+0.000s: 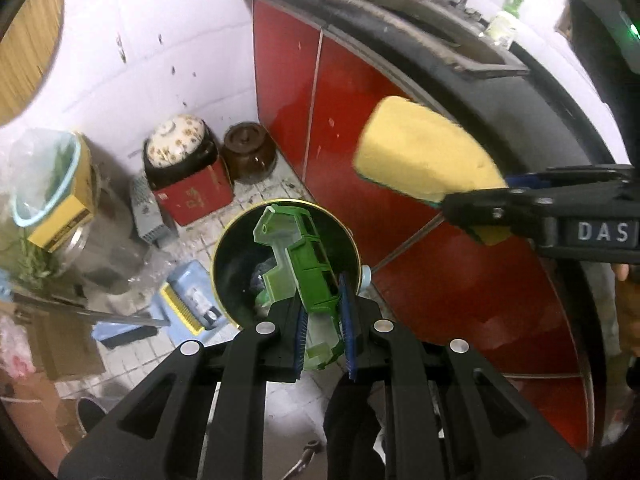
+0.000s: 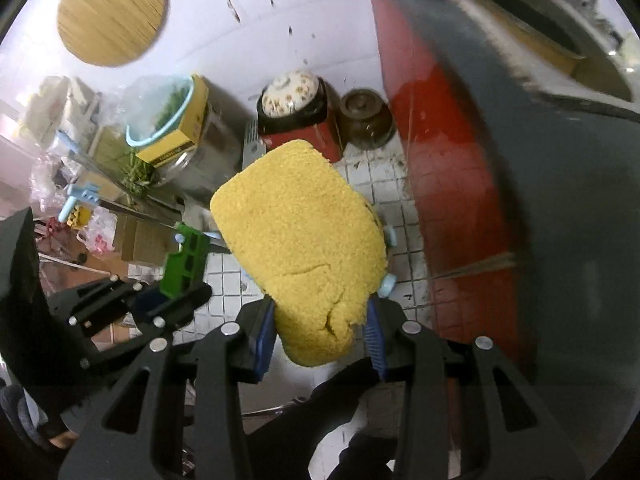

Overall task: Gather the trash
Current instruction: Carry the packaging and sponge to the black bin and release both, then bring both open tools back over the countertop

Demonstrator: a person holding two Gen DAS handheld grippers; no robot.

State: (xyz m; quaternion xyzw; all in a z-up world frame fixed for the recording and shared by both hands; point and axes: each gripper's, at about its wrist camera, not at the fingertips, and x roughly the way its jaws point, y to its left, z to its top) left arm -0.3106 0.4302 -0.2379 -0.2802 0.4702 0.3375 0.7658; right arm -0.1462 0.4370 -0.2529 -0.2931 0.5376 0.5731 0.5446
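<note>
black tongs (image 1: pixel 324 332), blue ribbed pads (image 1: pixel 347 320), silver screws.

The sponge (image 2: pixel 298 236) hides most of the bin (image 2: pixel 391 236).

red cabinet (image 1: pixel 360 128) standing right | brown jar (image 1: pixel 249 152) sitting at its corner | floral pot (image 1: pixel 176 142) resting on red box (image 1: pixel 192 196)

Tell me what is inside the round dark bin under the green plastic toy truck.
Inside the round dark bin, some bluish and green scraps show. The green plastic toy truck, clamped in the left gripper, covers the right half, so the rest cannot be seen.
</note>
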